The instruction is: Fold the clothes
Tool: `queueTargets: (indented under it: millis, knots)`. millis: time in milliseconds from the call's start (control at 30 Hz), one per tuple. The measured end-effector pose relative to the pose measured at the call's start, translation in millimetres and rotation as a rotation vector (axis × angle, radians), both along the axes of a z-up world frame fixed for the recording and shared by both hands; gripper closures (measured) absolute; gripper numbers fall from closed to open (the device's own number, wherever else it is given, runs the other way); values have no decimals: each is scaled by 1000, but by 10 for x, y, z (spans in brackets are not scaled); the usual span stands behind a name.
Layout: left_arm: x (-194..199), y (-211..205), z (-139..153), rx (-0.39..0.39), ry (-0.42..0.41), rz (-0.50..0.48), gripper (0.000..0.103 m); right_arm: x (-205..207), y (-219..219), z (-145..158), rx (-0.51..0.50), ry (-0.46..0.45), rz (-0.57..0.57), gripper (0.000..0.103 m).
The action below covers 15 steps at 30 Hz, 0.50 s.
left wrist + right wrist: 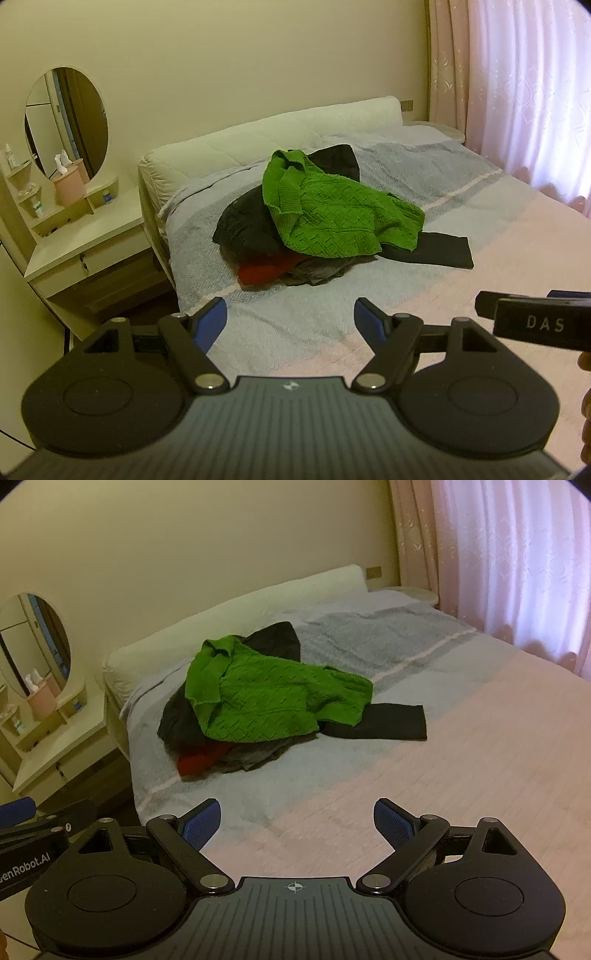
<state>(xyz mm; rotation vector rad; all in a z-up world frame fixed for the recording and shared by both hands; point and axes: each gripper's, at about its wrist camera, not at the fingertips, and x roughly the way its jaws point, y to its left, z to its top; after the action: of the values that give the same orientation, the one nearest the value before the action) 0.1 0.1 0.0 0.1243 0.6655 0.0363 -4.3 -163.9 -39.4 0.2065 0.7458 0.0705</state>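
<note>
Clothes pile (314, 221): a heap of garments on the bed (480, 258), on the grey part of the cover nearer the headboard (258, 136).
Top garment: green knit sweater (332, 214), textured stitch, crumpled, draped over the other items.
Under layers: black garment (243, 229), red garment (264, 271) and grey garment (317, 273) showing at the near edge of the heap.
Long axis: the sweater runs from upper left to lower right in both views; a black sleeve or leg (443, 251) lies flat, pointing right.
Left hand-held gripper (290, 319): fingers spread, holding nothing, above the near bed edge.
Right hand-held gripper (297, 821): fingers spread, holding nothing, well short of the pile.
Readable text: "DAS" on the right unit in the left wrist view; "enRobot.AI" on the left unit in the right wrist view.
</note>
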Motion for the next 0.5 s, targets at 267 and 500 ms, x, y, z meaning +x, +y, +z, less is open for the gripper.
queueTargets:
  millis: [267,500]
  knots:
    - [18,23,9,-5,14,-13,30,28,-18,-32,7,-1,9,10]
    - [46,39,6,-11,25,-24,30,47,-177,21,0,-4,14,10]
